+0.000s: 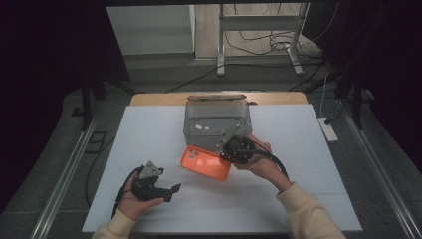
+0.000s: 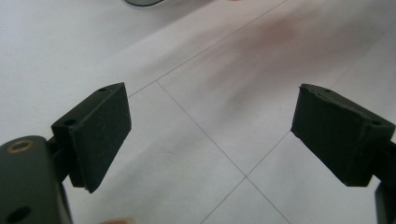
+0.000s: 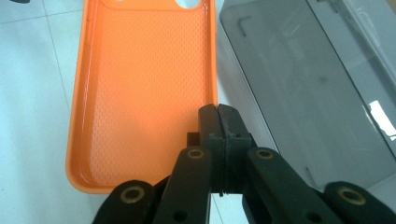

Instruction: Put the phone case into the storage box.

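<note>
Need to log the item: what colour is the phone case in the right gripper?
Orange, with a fine dotted texture inside; the phone case shows best in the right gripper view, pinched at its edge by the right gripper.

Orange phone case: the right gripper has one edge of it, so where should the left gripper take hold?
Probably the free long side wall of the orange phone case, approached from the left gripper's side. The thin raised rim suits its open jaws; the right gripper pinches the edge nearest the grey bin.

text: none legible | labels/brands: none legible | numbers/signs: none legible | checked: orange phone case [image 3: 140, 93], grey box [image 1: 217, 122], white table [image 1: 149, 129], black pads [image 2: 100, 133]
</note>
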Tool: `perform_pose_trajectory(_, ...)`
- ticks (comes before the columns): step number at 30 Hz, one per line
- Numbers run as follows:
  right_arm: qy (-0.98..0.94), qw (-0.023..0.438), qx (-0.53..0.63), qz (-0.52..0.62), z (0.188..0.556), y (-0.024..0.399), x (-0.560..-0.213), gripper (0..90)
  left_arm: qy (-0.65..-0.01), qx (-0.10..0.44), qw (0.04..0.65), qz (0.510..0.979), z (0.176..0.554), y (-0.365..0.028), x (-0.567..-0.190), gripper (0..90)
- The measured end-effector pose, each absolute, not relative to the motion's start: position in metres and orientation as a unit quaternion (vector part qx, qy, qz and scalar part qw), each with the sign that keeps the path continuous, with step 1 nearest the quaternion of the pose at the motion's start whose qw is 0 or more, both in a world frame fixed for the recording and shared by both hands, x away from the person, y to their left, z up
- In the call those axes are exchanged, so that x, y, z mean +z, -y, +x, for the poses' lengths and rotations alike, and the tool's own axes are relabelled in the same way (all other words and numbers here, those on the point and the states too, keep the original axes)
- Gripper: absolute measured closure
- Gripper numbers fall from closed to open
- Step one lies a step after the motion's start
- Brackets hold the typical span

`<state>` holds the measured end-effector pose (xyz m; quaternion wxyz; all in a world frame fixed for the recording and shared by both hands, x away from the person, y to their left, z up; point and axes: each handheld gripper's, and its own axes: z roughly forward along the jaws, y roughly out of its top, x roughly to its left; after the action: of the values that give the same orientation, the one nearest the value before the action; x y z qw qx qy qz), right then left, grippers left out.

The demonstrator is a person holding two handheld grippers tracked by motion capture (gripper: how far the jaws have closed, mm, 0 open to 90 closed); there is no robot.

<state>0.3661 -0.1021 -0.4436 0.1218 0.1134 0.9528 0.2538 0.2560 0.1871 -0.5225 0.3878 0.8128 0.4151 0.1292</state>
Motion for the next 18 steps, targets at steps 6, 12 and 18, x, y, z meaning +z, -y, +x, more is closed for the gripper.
perform_pose_trajectory(6, -0.951, 0.126, 0.259, 0.114, 0.362, 0.11, -0.441, 89.3, -0.415, 0.128, 0.388, 0.813, 0.256, -0.187, -0.523, 11.8)
perform_pose_trajectory(12, -0.951, 0.126, 0.257, 0.114, 0.359, 0.119, -0.44, 89.3, -0.415, 0.129, 0.387, 0.813, 0.257, -0.187, -0.523, 11.8)
perform_pose_trajectory(18, -0.951, 0.131, 0.254, 0.115, 0.357, 0.127, -0.438, 89.3, -0.415, 0.128, 0.388, 0.813, 0.257, -0.187, -0.523, 11.8)
